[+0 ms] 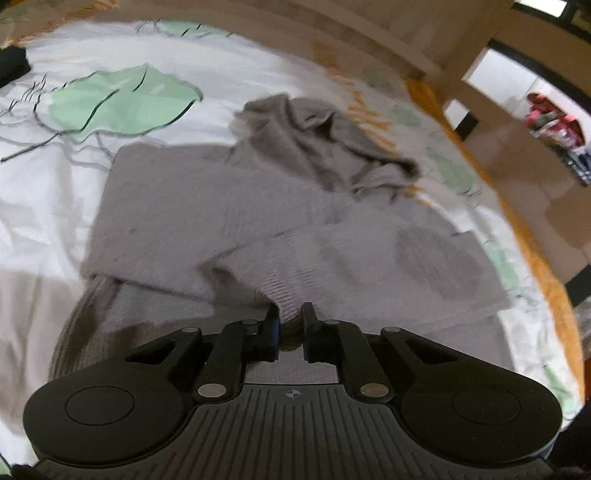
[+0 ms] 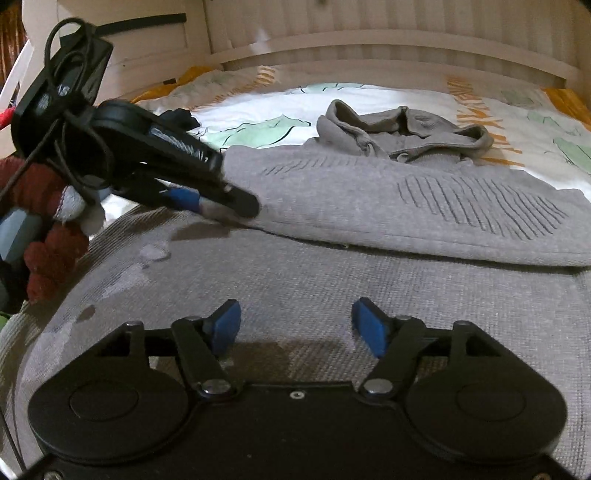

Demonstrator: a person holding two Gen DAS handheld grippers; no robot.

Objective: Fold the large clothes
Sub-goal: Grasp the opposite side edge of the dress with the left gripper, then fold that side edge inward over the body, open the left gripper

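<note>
A grey hoodie [image 1: 207, 206] lies spread on the bed, its hood [image 1: 325, 140] bunched at the far end. My left gripper [image 1: 290, 325] is shut on a ribbed cuff or hem edge of the hoodie [image 1: 288, 295], folded over the body. In the right wrist view the left gripper [image 2: 225, 206] pinches the hoodie's corner at the left, and the hoodie [image 2: 369, 199] lies across the middle with its hood [image 2: 402, 129] behind. My right gripper [image 2: 295, 328] is open and empty, low over the grey knit blanket [image 2: 295, 280] in front of the hoodie.
The bed has a white sheet with green leaf prints [image 1: 122, 99] and an orange border [image 1: 517, 221]. A padded headboard [image 2: 369, 33] stands behind. A dark garment [image 2: 181, 118] lies at the far left. Red and white items [image 2: 48, 240] sit at the left edge.
</note>
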